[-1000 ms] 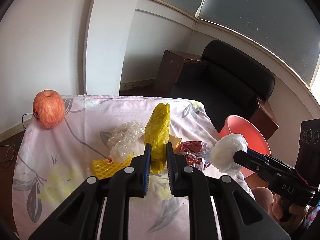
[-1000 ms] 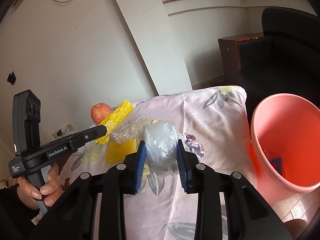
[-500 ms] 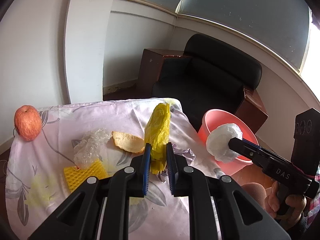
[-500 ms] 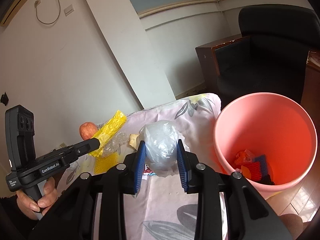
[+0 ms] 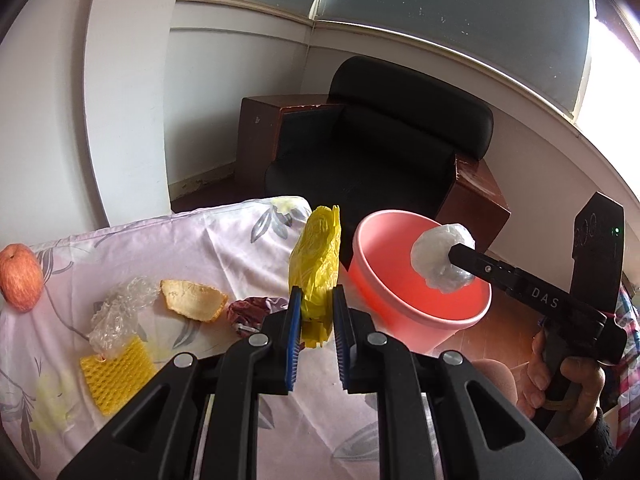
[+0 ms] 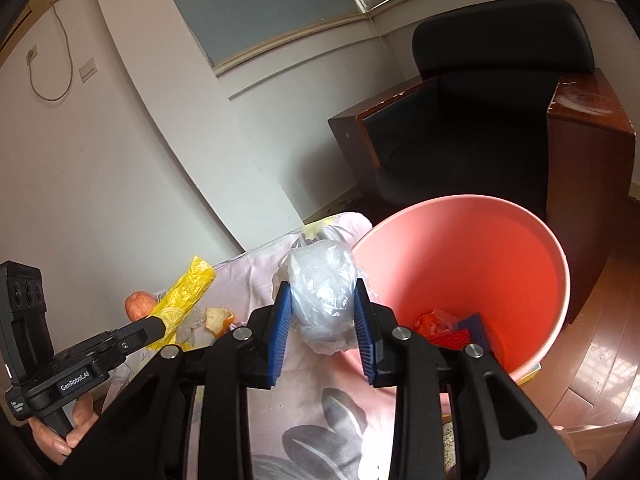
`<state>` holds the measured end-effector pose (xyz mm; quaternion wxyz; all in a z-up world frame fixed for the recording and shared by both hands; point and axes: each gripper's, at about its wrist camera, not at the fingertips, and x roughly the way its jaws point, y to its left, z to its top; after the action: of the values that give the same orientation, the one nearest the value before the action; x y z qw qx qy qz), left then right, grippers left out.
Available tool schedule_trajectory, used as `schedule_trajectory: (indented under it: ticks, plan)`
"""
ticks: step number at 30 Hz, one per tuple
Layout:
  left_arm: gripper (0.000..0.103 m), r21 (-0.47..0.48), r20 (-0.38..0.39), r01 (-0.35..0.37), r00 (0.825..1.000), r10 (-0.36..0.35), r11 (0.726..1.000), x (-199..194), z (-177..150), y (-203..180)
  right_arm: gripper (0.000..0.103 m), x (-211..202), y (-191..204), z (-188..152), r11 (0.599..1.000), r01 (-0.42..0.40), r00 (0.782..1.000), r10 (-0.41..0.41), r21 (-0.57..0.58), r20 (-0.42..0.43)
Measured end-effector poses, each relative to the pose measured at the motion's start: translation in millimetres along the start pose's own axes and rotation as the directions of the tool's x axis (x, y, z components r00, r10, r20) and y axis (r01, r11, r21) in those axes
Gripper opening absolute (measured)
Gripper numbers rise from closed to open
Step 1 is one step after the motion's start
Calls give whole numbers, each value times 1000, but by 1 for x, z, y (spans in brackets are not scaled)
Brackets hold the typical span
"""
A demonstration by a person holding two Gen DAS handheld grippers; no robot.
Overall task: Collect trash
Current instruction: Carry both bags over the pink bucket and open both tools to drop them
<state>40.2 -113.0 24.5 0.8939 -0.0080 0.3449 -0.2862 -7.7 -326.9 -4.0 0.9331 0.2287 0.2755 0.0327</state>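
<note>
Carrying two light, soft, crushable pieces of trash toward the round pink plastic bin (image 5: 416, 312) at right of frame. Left tongs (image 5: 316, 322) clenched on the lower end of a crumpled yellow plastic wrapper (image 5: 318, 264), standing upright above the floral-clothed desk (image 5: 224, 240). Right tongs (image 6: 322, 328) gripping a scrunched clear plastic bag (image 6: 324, 292) at its middle, hovering at the bin's near rim. Likely slippery; best pinched firmly at the bunched middle.
</note>
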Motion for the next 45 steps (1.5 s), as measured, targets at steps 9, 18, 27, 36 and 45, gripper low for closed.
schedule_trajectory:
  ticks: [9, 18, 27, 36, 45]
  plan:
    - [14, 58, -28, 54, 998, -53, 997, 21, 7, -36, 31, -6, -35, 3, 996, 65, 998, -67, 61, 21]
    - [14, 105, -72, 100, 993, -93, 989, 46, 9, -67, 31, -2, -62, 2, 985, 118, 993, -120, 129, 14]
    - [14, 143, -136, 128, 985, -109, 981, 75, 6, -92, 31, -2, -86, -2, 970, 169, 985, -173, 174, 8]
    - [14, 179, -197, 125, 976, -89, 976, 105, 0, -107, 31, 0, -103, -7, 954, 204, 978, -209, 219, -4]
    - [40, 176, -183, 106, 980, -73, 979, 108, 2, -110, 31, 7, -100, -6, 955, 198, 980, -200, 222, -12]
